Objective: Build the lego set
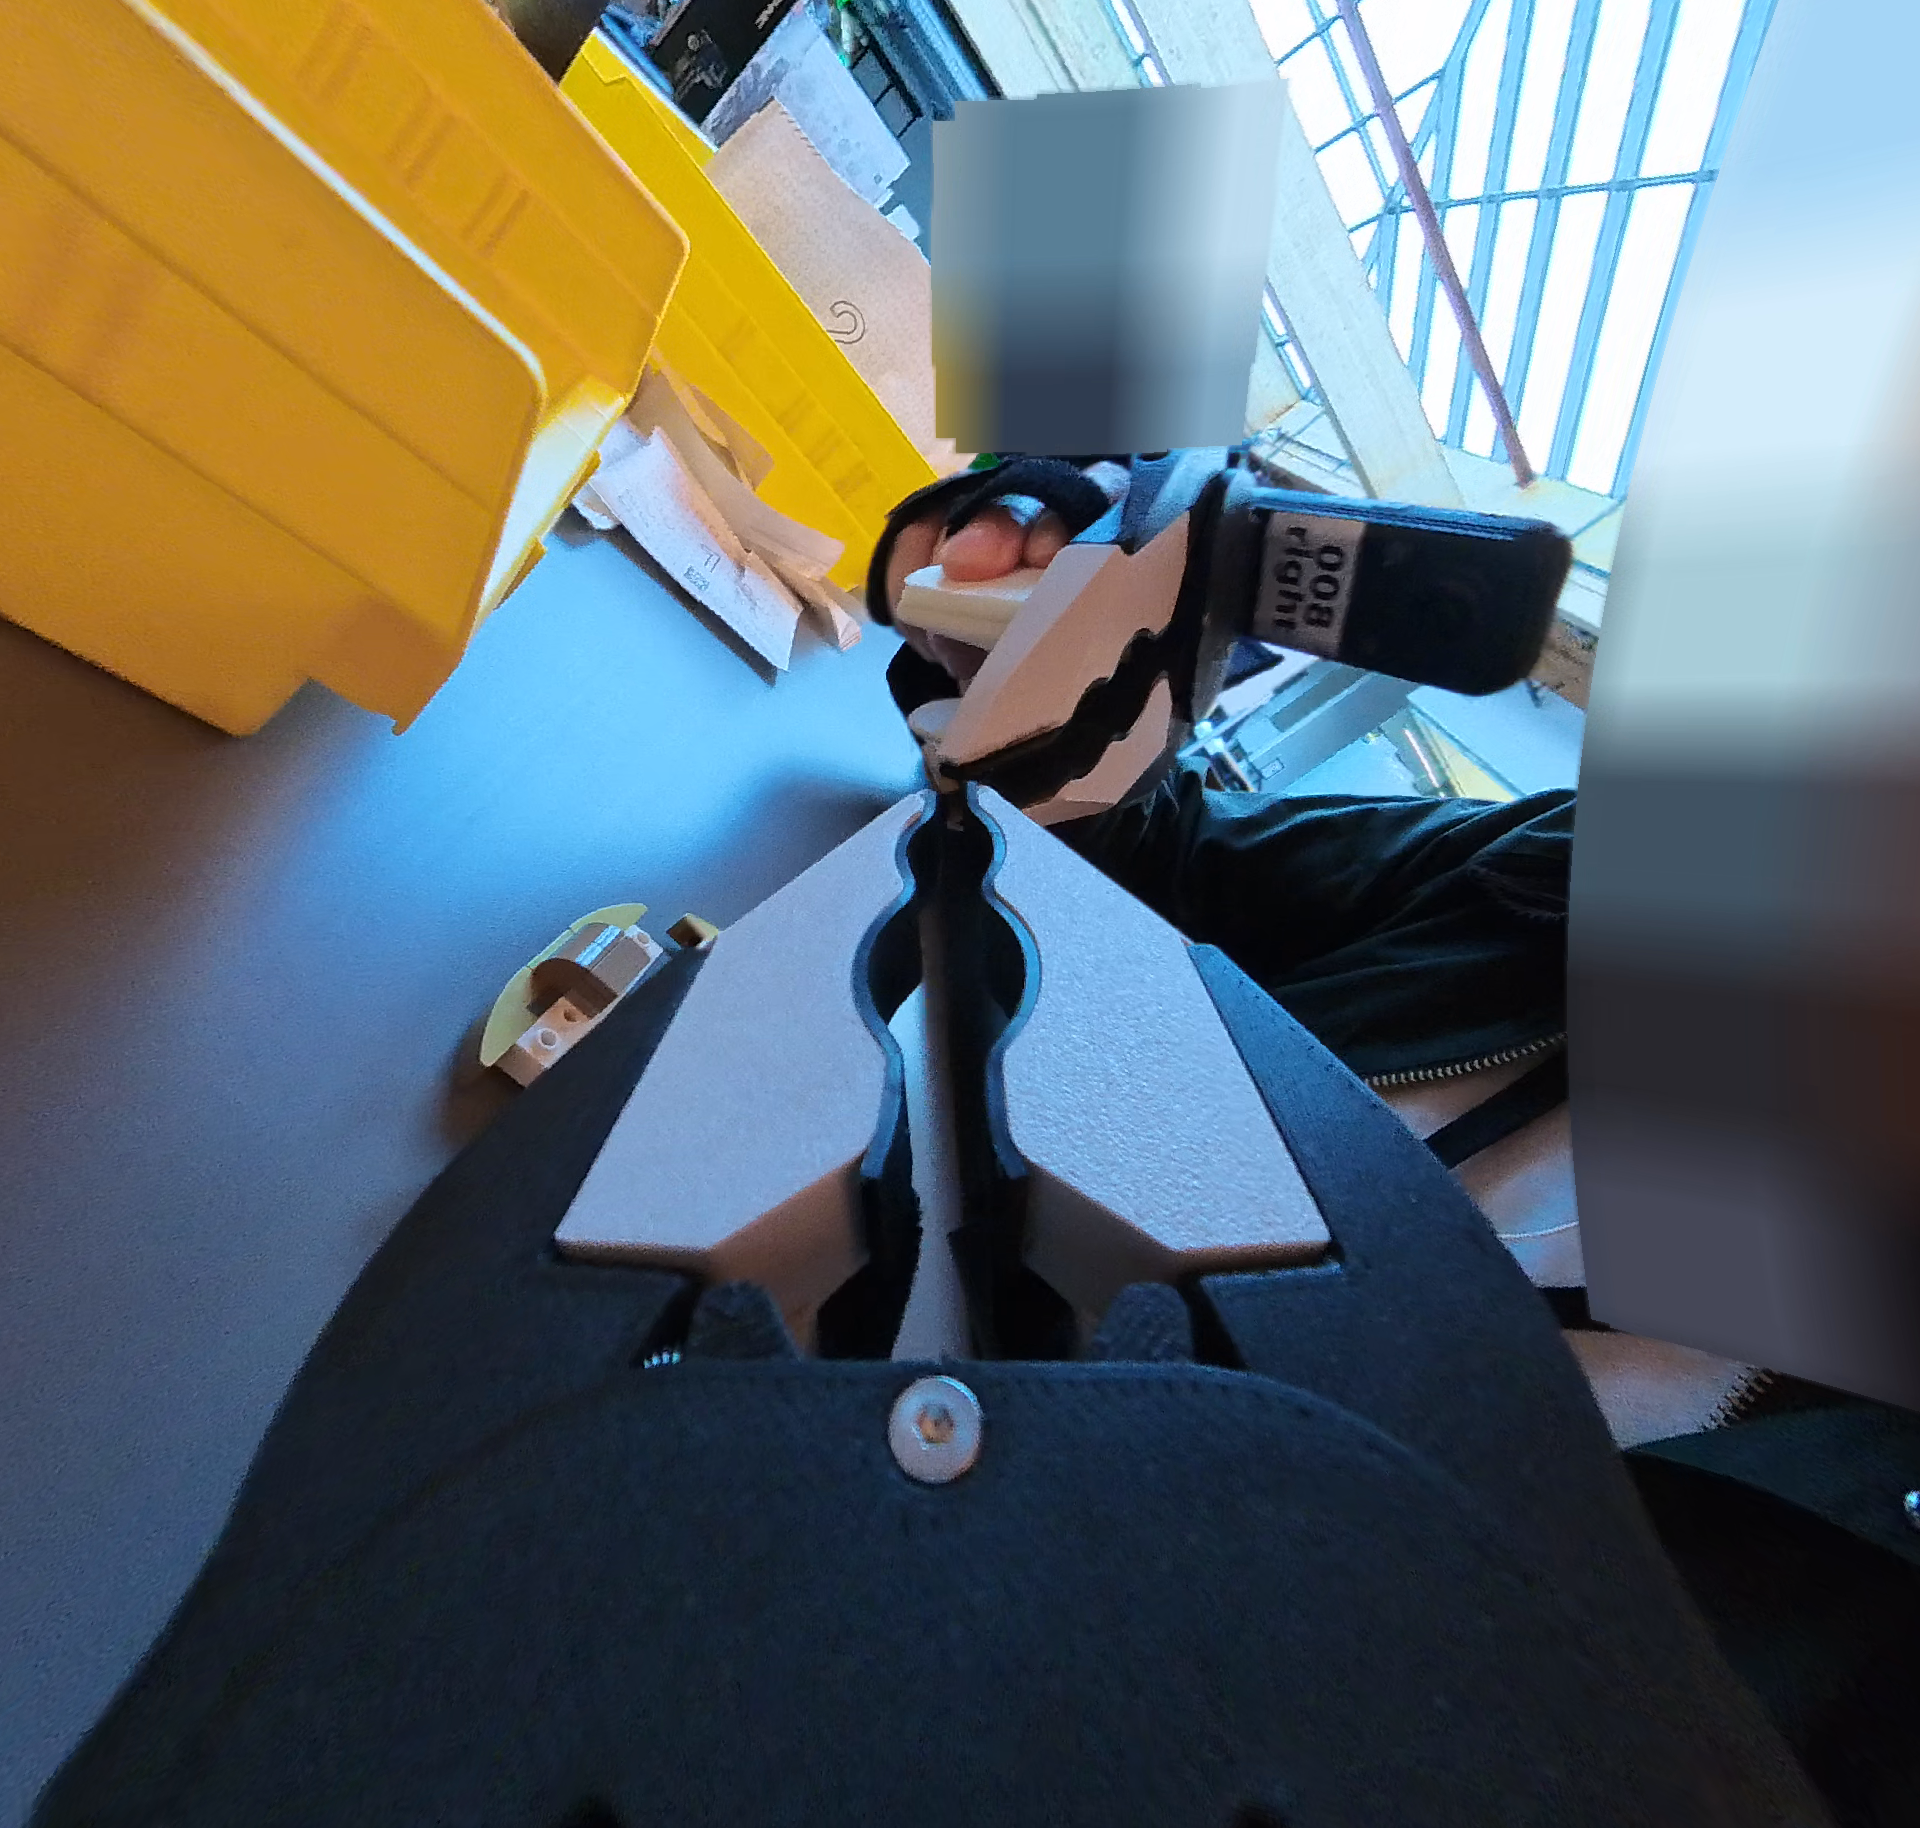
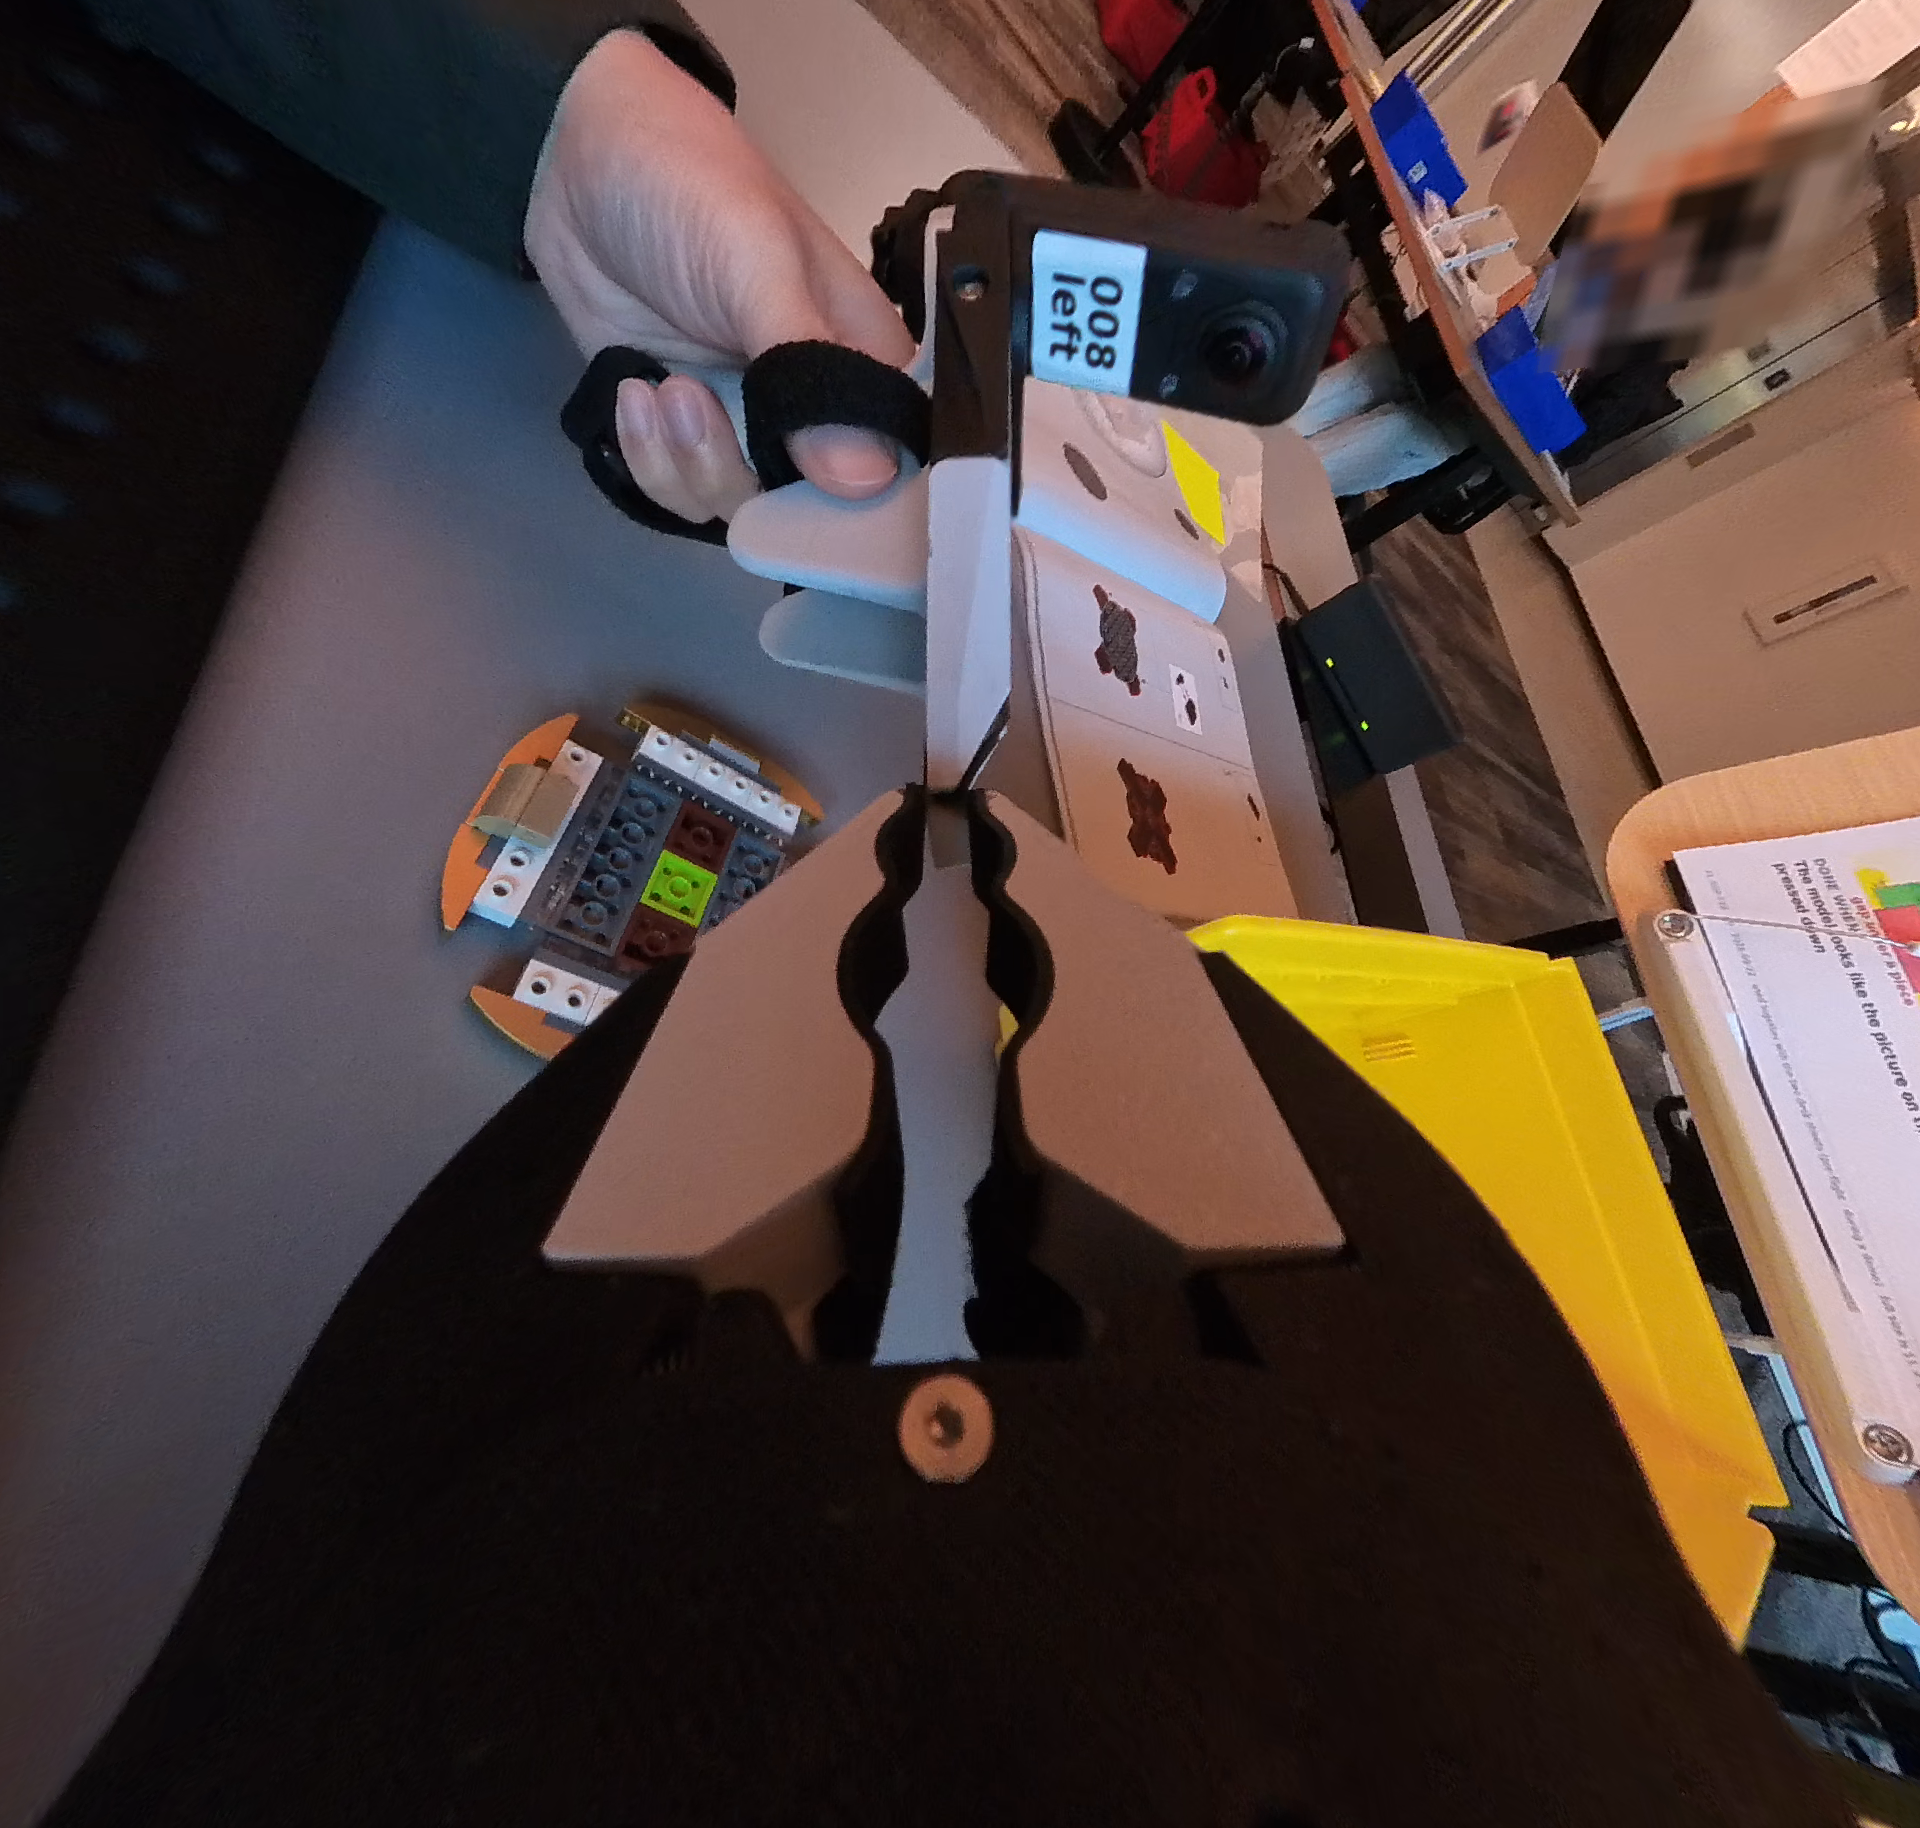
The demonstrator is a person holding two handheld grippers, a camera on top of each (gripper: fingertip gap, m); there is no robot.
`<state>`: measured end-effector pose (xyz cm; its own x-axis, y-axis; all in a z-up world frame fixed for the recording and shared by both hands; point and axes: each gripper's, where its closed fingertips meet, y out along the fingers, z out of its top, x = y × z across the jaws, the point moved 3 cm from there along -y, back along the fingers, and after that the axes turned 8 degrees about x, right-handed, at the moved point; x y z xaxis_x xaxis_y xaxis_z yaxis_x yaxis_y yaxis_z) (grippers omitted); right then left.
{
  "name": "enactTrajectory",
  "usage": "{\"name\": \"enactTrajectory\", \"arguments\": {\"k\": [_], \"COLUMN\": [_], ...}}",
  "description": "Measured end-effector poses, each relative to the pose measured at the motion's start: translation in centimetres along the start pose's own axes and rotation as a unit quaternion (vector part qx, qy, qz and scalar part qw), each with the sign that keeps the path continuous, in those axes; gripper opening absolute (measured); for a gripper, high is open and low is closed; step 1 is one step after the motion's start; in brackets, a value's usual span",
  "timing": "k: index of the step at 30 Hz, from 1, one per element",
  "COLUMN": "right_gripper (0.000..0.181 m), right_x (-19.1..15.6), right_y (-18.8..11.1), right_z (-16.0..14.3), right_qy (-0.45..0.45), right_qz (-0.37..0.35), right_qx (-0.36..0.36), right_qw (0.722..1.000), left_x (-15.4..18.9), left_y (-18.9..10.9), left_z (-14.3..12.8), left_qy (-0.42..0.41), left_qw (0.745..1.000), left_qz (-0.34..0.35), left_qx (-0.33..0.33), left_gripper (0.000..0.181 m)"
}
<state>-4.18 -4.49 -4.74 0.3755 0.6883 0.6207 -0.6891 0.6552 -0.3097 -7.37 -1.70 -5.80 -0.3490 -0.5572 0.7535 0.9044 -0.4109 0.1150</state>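
Note:
The two grippers meet tip to tip above the grey table (image 2: 260, 843). My right gripper (image 2: 948, 810) is shut on a small grey piece (image 2: 948, 838) at its fingertips. My left gripper (image 1: 951, 810) has its jaws closed and its tip touches that piece; I cannot tell whether it also grips it. In the left wrist view the right gripper (image 1: 943, 772) comes in from above. In the right wrist view the left gripper (image 2: 951, 791) does the same. The partly built lego model (image 2: 623, 864), round with orange edges, white and grey bricks and a green tile, lies on the table below; it also shows in the left wrist view (image 1: 582, 978).
Yellow bins (image 1: 260, 324) stand at the table's far left, with paper scraps (image 1: 707, 531) beside them. Another yellow bin (image 2: 1507, 1155) is on the right. An open instruction booklet (image 2: 1143, 739) lies beyond the model. A printed sheet on a wooden stand (image 2: 1818, 1051) is at far right. The tips of both grippers are at nearly the same place.

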Motion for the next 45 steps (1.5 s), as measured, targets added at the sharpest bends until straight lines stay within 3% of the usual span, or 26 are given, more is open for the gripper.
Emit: {"name": "enactTrajectory", "arguments": {"k": [4, 7, 10, 16, 20, 27, 38, 41, 45], "right_gripper": [0.023, 0.022, 0.021, 0.021, 0.020, 0.018, 0.005, 0.004, 0.005], "right_x": [1.1, 1.4, 1.7, 0.9, 0.6, 0.9, 0.5, 3.6, 9.1], "right_y": [-0.7, -1.7, -2.2, -1.4, -0.6, -1.1, -0.7, -1.4, -3.6], "right_z": [0.2, 0.4, 0.1, -1.0, -3.4, -0.5, -0.1, -2.4, -6.3], "right_qy": [0.067, 0.121, 0.127, 0.085, 0.090, 0.052, 0.064, 0.071, 0.151], "right_qz": [-0.003, 0.034, 0.039, 0.045, 0.049, 0.022, 0.037, -0.055, -0.226], "right_qx": [0.057, 0.128, 0.156, 0.125, 0.069, 0.120, 0.108, 0.067, 0.002], "right_qw": [0.996, 0.984, 0.979, 0.987, 0.992, 0.991, 0.991, 0.994, 0.962], "left_x": [0.7, 0.7, 0.7, 0.8, 1.2, 0.9, 1.4, -0.6, -4.3], "left_y": [-0.4, -0.6, -0.6, -0.7, -0.8, -0.5, -0.2, -0.8, -1.2], "left_z": [0.7, 0.7, 0.6, 0.7, 0.9, 0.4, 0.1, 0.0, -1.7], "left_qy": [0.000, 0.001, 0.024, 0.122, 0.160, 0.099, 0.046, 0.034, 0.097], "left_qw": [1.000, 1.000, 1.000, 0.990, 0.984, 0.994, 0.999, 0.998, 0.980], "left_qz": [-0.011, -0.007, 0.008, 0.063, 0.079, 0.051, 0.001, 0.042, 0.147], "left_qx": [0.018, 0.015, 0.006, -0.003, -0.005, -0.009, -0.010, -0.015, -0.091], "left_gripper": [0.000, 0.001, 0.000, 0.001, 0.001, 0.001, 0.002, 0.021, 0.024]}}
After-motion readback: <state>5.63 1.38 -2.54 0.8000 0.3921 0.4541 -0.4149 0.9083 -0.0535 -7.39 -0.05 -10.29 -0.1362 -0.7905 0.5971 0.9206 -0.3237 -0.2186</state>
